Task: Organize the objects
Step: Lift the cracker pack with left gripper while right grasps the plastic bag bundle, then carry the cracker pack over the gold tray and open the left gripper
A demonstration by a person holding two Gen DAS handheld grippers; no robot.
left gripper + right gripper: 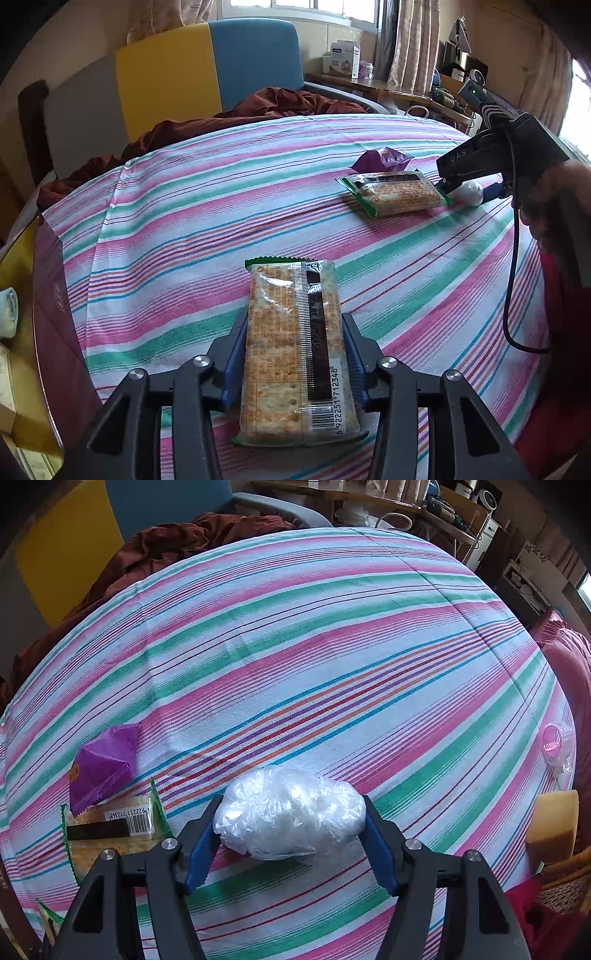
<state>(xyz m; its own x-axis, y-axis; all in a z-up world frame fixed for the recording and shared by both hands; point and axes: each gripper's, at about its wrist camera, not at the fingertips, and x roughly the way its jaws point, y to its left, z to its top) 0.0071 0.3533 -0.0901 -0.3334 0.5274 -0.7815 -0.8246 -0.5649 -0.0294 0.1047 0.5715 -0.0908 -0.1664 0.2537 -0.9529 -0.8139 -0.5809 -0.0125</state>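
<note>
Striped cloth in pink, green and white covers the round worktop (207, 206), with a blue and yellow chair and a rumpled brown blanket behind it, so it looks like a bedroom corner. Left hand-held gripper (295, 354) has its blue pads pressed against both long sides of a cracker packet (295, 354), which lies flat on the cloth right in front of the camera. Right hand-held gripper (291, 830) is clamped around a crumpled clear plastic bag (291, 812) near the front edge; its pads touch both ends of the bundle. Count so far: two cracker packets, the second cracker packet (393, 194) sitting just beside a single purple wrapper (382, 158), plus the one plastic bag. I'd say we're at the grab stage of the tidying, both items pinched but not lifted. Next move probably needs a clean lift and a spot to group the snacks, without crushing the crackers.
</note>
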